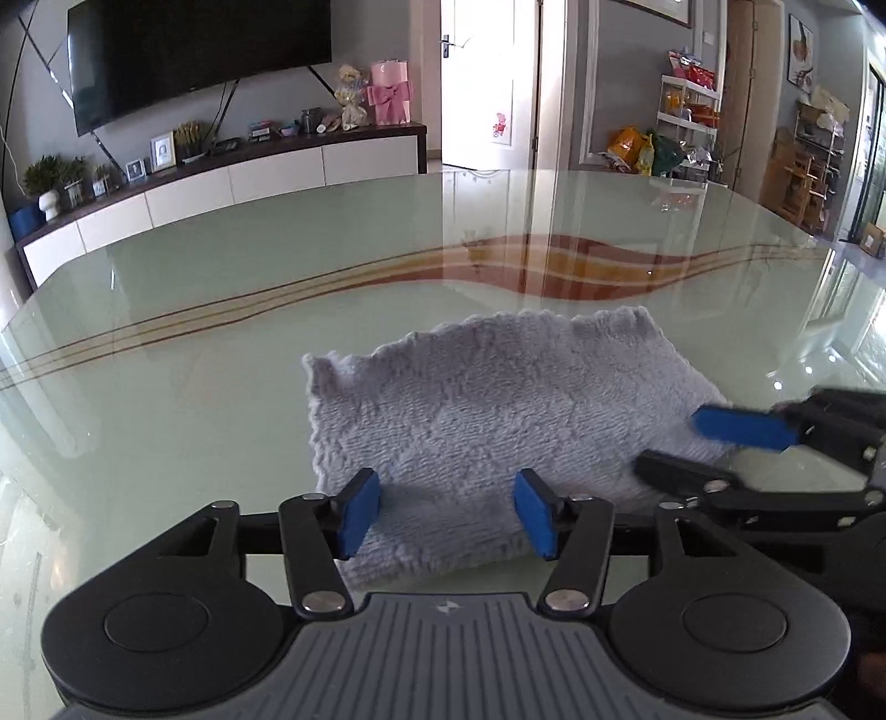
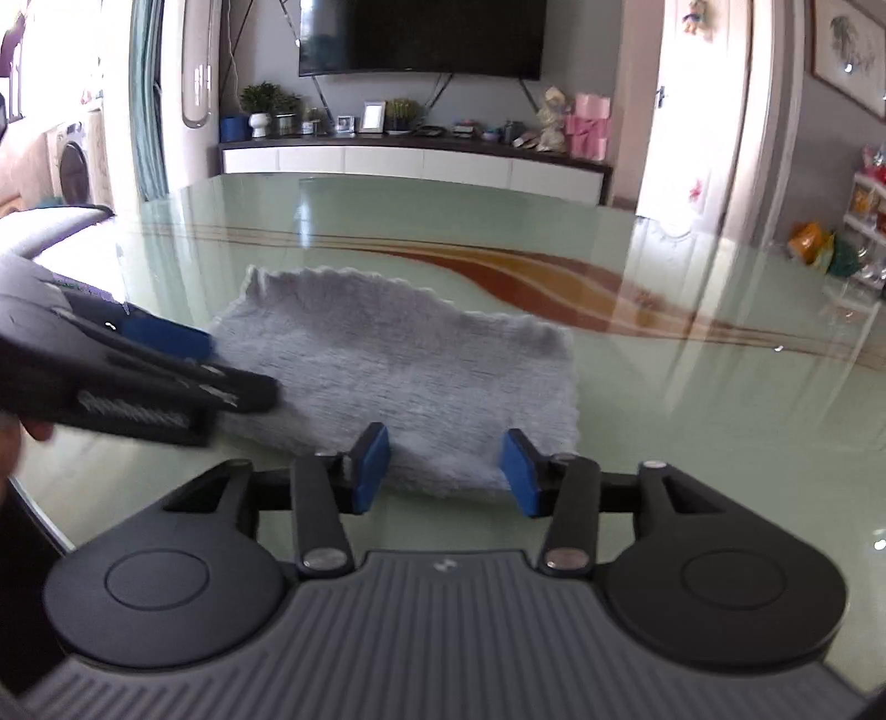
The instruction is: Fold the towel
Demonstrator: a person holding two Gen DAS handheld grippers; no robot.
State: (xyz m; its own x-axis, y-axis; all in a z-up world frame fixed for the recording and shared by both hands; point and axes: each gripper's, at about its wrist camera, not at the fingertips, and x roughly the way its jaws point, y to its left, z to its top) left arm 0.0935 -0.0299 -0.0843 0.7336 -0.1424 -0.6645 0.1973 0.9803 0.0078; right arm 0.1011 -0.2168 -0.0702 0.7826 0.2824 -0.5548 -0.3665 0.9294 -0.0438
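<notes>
A grey-lilac towel [image 1: 476, 421] lies folded on the pale green glass table [image 1: 221, 288]; it also shows in the right wrist view [image 2: 398, 365]. My left gripper [image 1: 447, 512] is open, its blue pads over the towel's near edge, with nothing held. My right gripper [image 2: 446, 471] is open too, its pads over the towel's near edge. The right gripper shows at the right in the left wrist view [image 1: 686, 448], by the towel's right edge. The left gripper shows at the left in the right wrist view [image 2: 232, 365], by the towel's left edge.
The table has a brown and orange wave stripe [image 1: 554, 266] across its far half. Beyond it stand a white TV cabinet [image 1: 232, 188] with ornaments, a wall TV [image 1: 188, 50] and an open doorway [image 1: 487, 83]. Shelves [image 1: 686, 116] stand at the back right.
</notes>
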